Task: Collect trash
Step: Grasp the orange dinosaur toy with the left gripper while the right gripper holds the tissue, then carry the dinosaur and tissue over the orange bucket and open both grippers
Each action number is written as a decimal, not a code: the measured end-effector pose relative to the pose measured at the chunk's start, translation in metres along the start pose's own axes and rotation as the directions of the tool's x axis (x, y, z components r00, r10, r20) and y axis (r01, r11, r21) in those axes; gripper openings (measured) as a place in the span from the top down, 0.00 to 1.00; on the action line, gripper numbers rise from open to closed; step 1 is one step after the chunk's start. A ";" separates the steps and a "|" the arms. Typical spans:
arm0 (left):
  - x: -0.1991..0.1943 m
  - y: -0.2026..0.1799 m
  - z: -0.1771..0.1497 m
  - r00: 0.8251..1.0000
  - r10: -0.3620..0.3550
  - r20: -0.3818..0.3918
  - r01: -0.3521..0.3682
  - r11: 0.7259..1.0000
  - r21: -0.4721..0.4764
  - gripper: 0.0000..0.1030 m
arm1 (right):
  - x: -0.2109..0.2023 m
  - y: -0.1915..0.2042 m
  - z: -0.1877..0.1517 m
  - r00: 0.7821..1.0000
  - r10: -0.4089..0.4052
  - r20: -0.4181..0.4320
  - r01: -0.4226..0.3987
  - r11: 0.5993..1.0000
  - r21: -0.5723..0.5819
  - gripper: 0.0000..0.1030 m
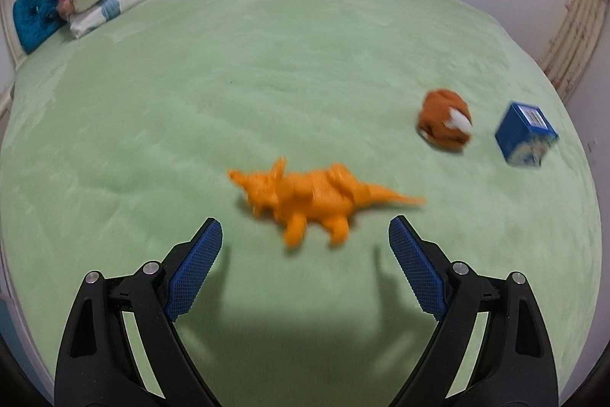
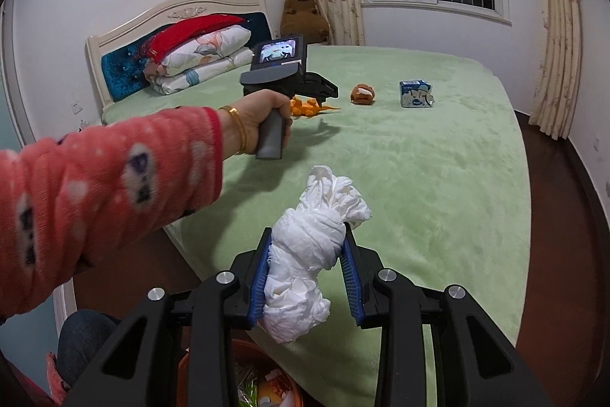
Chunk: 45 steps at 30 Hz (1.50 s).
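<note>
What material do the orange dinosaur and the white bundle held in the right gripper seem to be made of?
Orange dinosaur: probably moulded plastic, one even colour with stiff legs and tail, though blurred. White bundle: likely tissue paper, matte, thin and crumpled into soft folds.

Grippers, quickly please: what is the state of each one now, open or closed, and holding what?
Left gripper: open, empty, above the bed near the orange toy dinosaur.
Right gripper: closed on a crumpled white tissue wad.

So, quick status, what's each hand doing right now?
Right gripper shut on crumpled white tissue wad. Left gripper open over orange plastic dinosaur. Nothing blocking.
</note>
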State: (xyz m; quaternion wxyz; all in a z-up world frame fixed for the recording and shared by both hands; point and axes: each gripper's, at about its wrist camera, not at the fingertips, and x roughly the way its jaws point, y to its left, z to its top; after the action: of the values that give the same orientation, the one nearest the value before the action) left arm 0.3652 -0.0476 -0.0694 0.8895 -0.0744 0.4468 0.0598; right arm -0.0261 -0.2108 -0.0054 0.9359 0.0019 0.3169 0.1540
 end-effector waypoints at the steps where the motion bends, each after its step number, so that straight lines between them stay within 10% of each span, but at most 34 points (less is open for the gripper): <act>1: 0.006 0.003 0.007 1.000 -0.005 -0.016 0.005 1.000 -0.017 0.15 | 0.001 -0.001 0.001 1.000 0.008 0.002 -0.008 1.000 0.001 0.67; 11: 0.042 0.024 0.030 0.990 -0.068 -0.121 0.034 0.964 -0.263 0.16 | 0.012 -0.004 0.007 0.998 0.060 0.016 -0.060 0.998 0.009 0.67; 15: 0.043 0.022 0.023 0.994 -0.029 -0.110 -0.001 0.963 -0.269 0.37 | 0.015 -0.005 0.008 0.997 0.073 0.007 -0.073 0.997 0.014 0.67; 26: -0.017 0.037 -0.003 0.991 -0.127 -0.032 0.120 0.979 -0.165 0.38 | 0.001 0.002 0.008 0.998 0.057 0.011 -0.057 0.998 -0.009 0.67; 34: -0.144 0.072 -0.074 0.957 -0.278 0.078 0.278 0.961 0.019 0.38 | -0.028 0.022 -0.004 1.000 0.017 -0.025 -0.019 0.999 -0.045 0.67; 45: -0.247 0.151 -0.251 0.966 -0.257 0.030 0.245 0.946 0.213 0.38 | -0.036 0.068 -0.069 0.983 -0.010 -0.184 -0.008 0.995 -0.096 0.67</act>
State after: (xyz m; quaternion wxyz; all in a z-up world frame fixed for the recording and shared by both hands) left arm -0.0052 0.0439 -0.0305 0.9051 -0.0357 0.4119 -0.0987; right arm -0.1138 -0.1628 -0.0320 0.9016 -0.0576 0.3944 0.1680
